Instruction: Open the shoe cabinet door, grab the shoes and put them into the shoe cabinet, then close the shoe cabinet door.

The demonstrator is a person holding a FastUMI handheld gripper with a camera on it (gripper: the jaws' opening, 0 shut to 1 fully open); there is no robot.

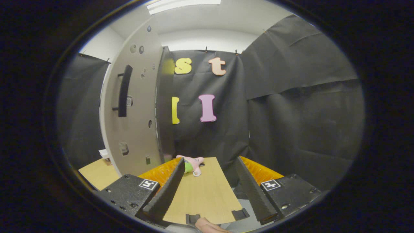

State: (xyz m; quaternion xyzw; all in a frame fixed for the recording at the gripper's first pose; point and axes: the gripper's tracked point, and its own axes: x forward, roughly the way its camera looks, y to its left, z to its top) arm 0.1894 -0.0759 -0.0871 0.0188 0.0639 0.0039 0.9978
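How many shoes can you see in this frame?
1: a small pink shoe lies on the wooden board, beyond the open fingers of the hand-held gripper, near the cabinet door. The left finger covers part of it; others may be hidden.

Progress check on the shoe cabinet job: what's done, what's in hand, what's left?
Done, apparently: the cabinet door stands swung open, its handle untouched now. In hand: nothing. The gripper is open with empty fingers over the wooden board. Left: a small pink and green shoe lies at the board's far end, beyond the fingers, near the door's foot. It must still be grabbed and put inside, then the door closed.
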